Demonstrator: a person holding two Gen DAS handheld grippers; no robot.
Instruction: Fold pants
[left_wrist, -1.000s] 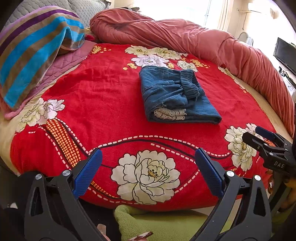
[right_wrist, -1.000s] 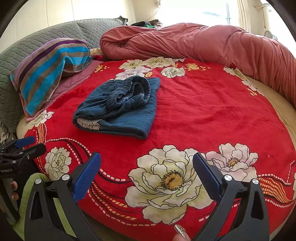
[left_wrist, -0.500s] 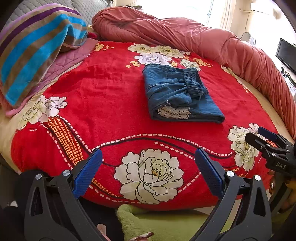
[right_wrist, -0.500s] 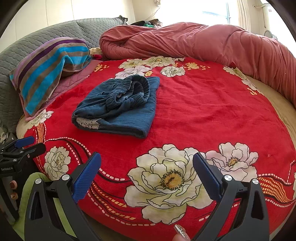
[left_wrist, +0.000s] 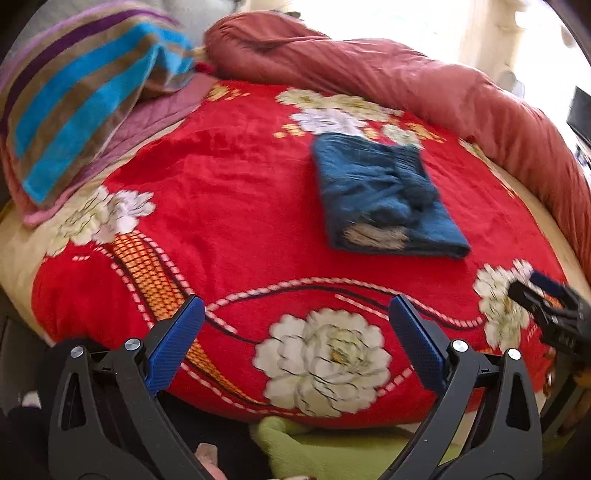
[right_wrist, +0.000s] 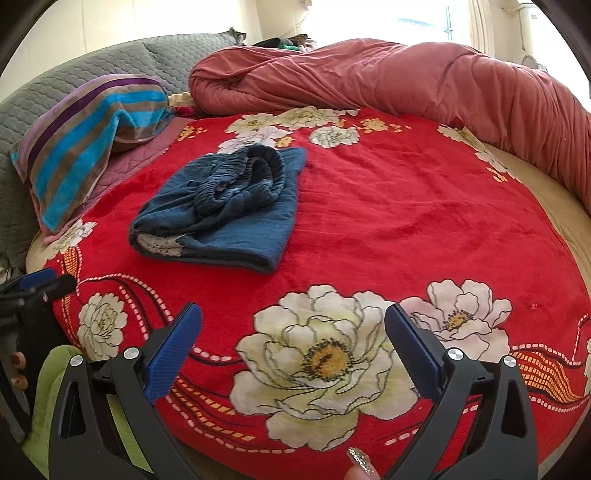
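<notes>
Pants: my blue pants (right_wrist: 221, 206) lie as a compact folded bundle on the red floral blanket (right_wrist: 388, 206), toward the head of the bed, well apart from both my tongs.
Fold state: I judge the fold essentially complete; the gathered waistband (right_wrist: 258, 170) sits bunched on top and a pale lace-like edge (right_wrist: 160, 245) shows at the near end.
Left tongs: my left tongs (left_wrist: 295, 345) stand wide and hold nothing, hanging over the near edge of the bed.
Right tongs: my right tongs (right_wrist: 293, 343) stand wide and hold nothing, over the large white flower print (right_wrist: 317, 358).
Step in hand: I judge this to be the release and check. If a touch-up is wanted, I would reach in low, pinch the waistband ridge only, and lay it flat without dragging the layers below.
Handling note: the cloth looks soft and thick; a sideways pull would likely undo the stack, so I would lift and set rather than slide.
Surroundings: a striped towel (right_wrist: 85, 147) lies on the pillow at the left, and a rolled pink duvet (right_wrist: 406, 85) rims the far side.
Image quality: the left wrist view is motion-blurred.
Writing: none legible; marks on the opposite tongs' body in each view are too small or blurred to read.
</notes>
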